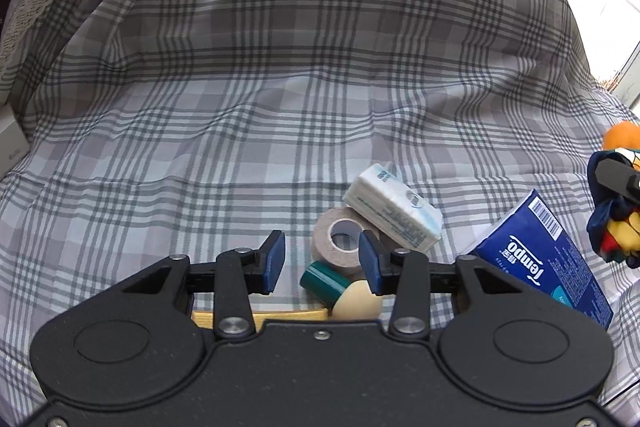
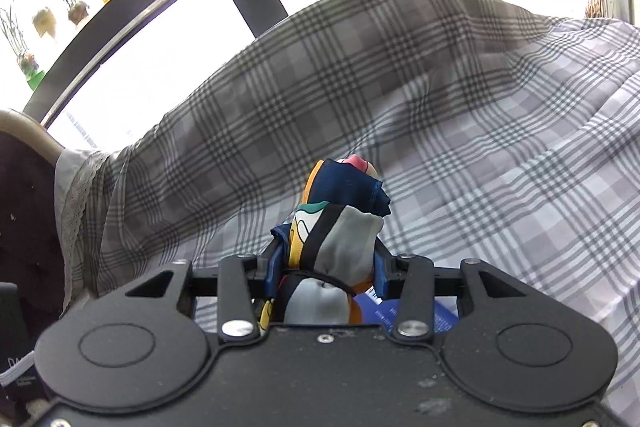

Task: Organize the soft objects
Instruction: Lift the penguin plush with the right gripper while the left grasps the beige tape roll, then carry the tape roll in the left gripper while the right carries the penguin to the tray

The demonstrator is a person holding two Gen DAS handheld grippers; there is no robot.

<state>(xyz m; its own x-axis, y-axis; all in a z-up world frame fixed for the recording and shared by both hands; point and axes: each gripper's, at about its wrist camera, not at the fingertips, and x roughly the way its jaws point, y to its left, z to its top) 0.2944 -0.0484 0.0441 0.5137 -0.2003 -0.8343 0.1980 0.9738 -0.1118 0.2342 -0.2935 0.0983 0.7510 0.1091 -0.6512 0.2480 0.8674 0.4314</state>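
Now, right gripper: pads clamped on a bunched multicoloured scarf, lifted clear of the bed.
Left gripper: jaws apart, nothing between the pads.
Just beyond left fingers: beige tape roll, green roll, white tissue pack.
Right of them: blue Tempo pack.
Underneath: plaid bedspread.
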